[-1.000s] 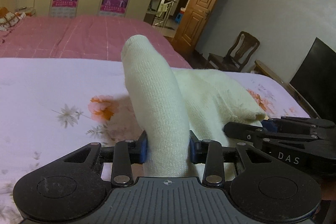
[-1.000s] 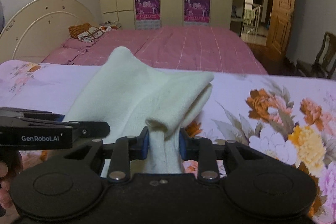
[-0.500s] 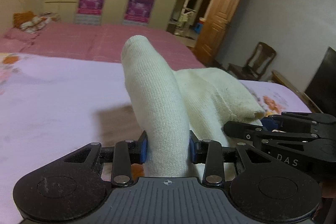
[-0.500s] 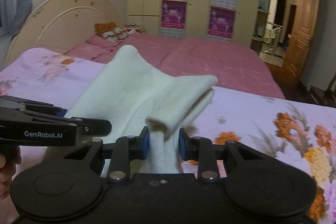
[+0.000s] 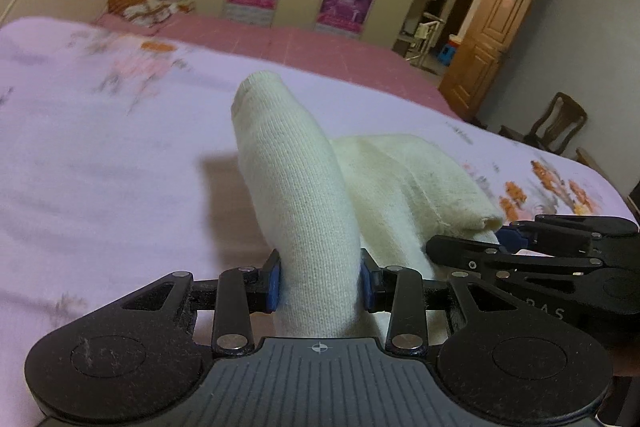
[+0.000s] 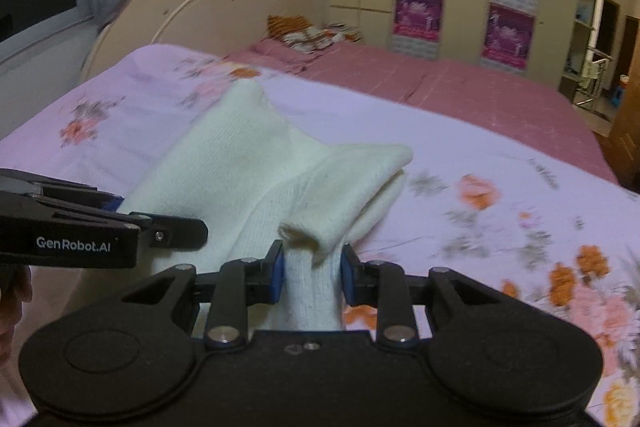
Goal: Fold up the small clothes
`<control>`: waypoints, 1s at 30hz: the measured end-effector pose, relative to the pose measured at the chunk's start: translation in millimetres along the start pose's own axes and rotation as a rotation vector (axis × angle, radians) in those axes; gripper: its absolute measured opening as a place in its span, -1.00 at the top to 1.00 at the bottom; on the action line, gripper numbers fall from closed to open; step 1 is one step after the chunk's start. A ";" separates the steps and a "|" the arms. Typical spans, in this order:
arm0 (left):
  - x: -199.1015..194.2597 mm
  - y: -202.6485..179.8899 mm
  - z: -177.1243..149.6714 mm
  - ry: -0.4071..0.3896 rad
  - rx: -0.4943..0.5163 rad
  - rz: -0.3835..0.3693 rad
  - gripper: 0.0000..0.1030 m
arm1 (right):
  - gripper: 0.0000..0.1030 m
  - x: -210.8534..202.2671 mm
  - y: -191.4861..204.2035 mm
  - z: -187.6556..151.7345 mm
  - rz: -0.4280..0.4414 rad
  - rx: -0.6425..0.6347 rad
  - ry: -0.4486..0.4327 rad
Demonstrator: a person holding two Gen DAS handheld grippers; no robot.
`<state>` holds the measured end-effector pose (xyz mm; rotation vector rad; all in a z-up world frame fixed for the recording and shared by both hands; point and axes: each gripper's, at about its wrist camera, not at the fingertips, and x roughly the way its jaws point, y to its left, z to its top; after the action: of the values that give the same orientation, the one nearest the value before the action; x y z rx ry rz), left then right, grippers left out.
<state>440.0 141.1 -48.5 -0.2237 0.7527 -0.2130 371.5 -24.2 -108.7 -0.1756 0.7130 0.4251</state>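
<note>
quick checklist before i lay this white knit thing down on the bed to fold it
1. Left tongs shut on the white knit garment: ok.
2. Right tongs shut on the same garment: ok.
3. The two tongs sit close side by side without touching: ok.
4. Garment spread flat between the grips: not ok, it bunches and its cuff flops over.
5. Floral bedsheet ahead free of other items: ok in the part in view.
6. Garment lifted off the sheet: cannot tell, its lower edge is hidden behind the tongs.
</note>
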 end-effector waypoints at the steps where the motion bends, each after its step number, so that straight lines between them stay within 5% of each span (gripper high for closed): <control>1: 3.0 4.6 -4.7 0.009 -0.004 0.001 0.28 | 0.48 1.7 2.6 -1.9 0.005 -0.003 0.008; 3: 8.2 11.2 -13.6 0.012 -0.020 0.013 0.27 | 0.47 7.3 4.4 -6.5 0.001 -0.008 0.025; 6: 7.7 25.1 -25.2 -0.021 -0.062 0.036 -0.26 | 0.43 18.2 -2.7 -17.6 0.000 0.028 0.059; 8: 4.5 33.6 -29.7 -0.032 -0.075 0.050 -0.52 | 0.28 21.0 -12.9 -24.7 0.002 0.067 0.043; 10: -5.2 46.0 -30.8 -0.053 -0.104 0.050 -0.54 | -0.16 17.0 -21.9 -28.5 -0.005 0.097 0.023; 12: -22.9 49.5 -26.3 -0.136 -0.094 0.085 -0.53 | -0.02 2.5 -35.1 -29.3 0.031 0.151 -0.024; 13: -28.4 48.6 -19.9 -0.174 -0.079 0.082 -0.53 | 0.20 -8.0 -41.2 -28.2 0.040 0.172 -0.069; 16: -21.6 35.8 4.7 -0.209 -0.022 0.013 -0.23 | 0.54 -16.3 -44.3 -14.7 0.041 0.172 -0.152; 19: 6.3 16.0 20.9 -0.171 0.054 -0.015 -0.17 | 0.65 3.7 -33.9 1.9 0.063 0.134 -0.130; 24: 60.9 13.9 23.4 -0.058 0.116 0.060 -0.17 | 0.80 49.1 -30.9 2.5 -0.008 0.080 -0.020; 30: 40.0 0.5 27.3 -0.092 0.119 0.060 -0.17 | 0.70 43.8 -41.3 0.4 -0.018 0.082 -0.026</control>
<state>487.4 134.1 -55.3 -0.0975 0.6522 -0.1884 419.3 -47.4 -137.1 -0.0989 0.7013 0.3800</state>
